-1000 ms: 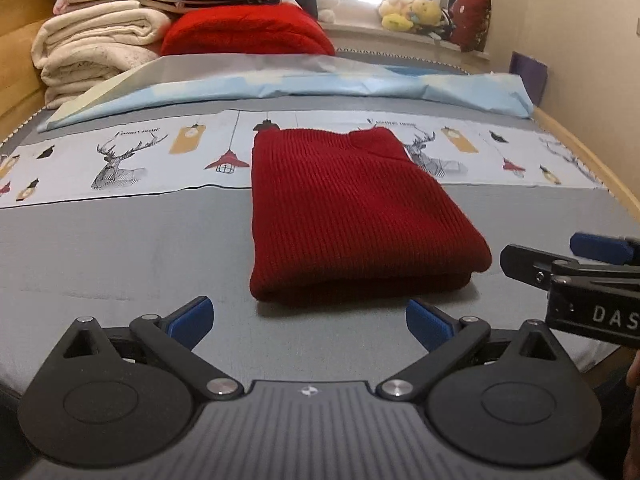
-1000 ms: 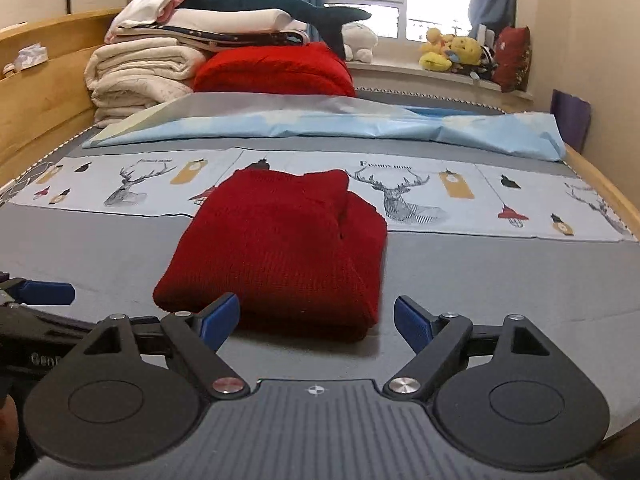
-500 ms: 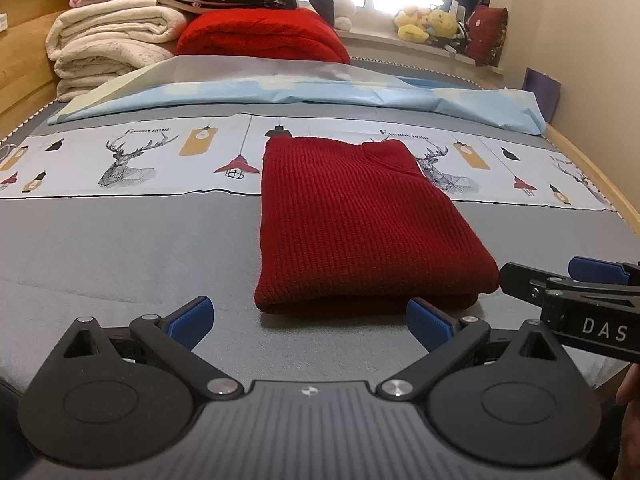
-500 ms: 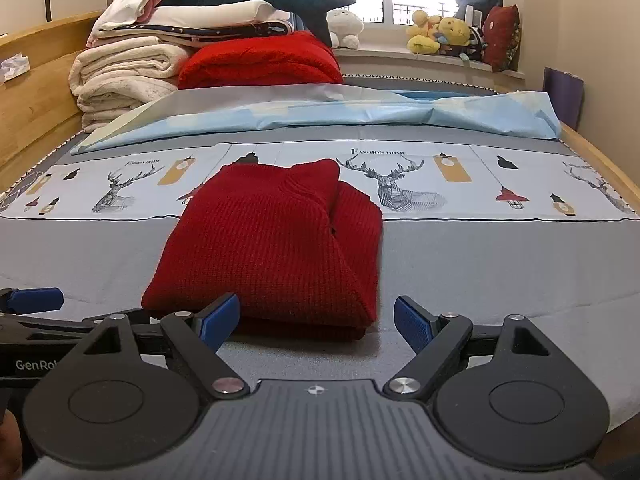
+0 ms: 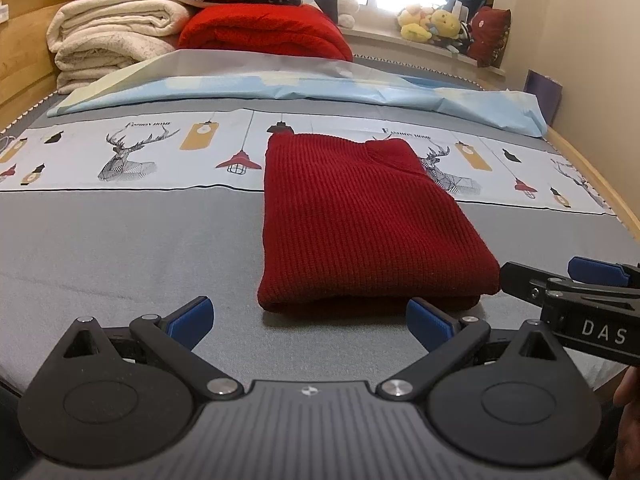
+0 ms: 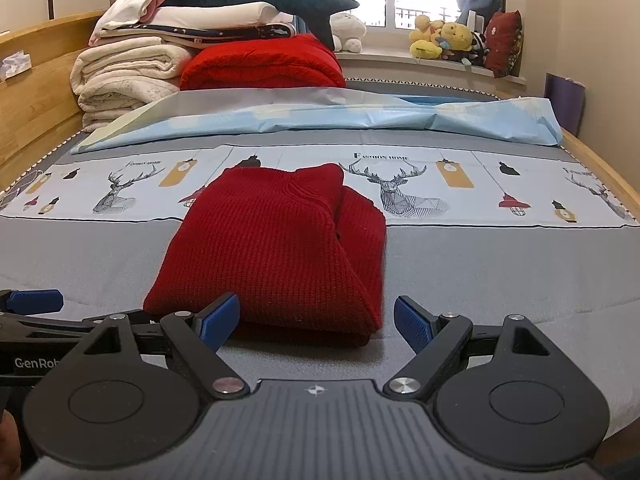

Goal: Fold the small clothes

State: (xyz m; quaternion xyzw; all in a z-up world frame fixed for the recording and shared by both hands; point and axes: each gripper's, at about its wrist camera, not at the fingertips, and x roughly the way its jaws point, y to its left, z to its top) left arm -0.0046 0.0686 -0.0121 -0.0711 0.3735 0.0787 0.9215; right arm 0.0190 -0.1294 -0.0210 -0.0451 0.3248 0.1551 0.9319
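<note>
Both claws have eased back toward the near bed edge, so the red sweater (image 5: 360, 220) sits higher at centre frame, folded into a compact rectangle. Left claw (image 5: 308, 316) and right claw (image 6: 316, 320) gape empty (nothing gripped); folding looks essentially finished.

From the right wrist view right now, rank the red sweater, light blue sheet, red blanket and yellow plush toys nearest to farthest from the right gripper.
From the right gripper:
1. Red sweater, folded, just ahead on the grey bedspread.
2. Light blue sheet, lying across the bed beyond it.
3. Red blanket, behind the sheet, left of centre.
4. Yellow plush toys, on the windowsill, far right.
</note>
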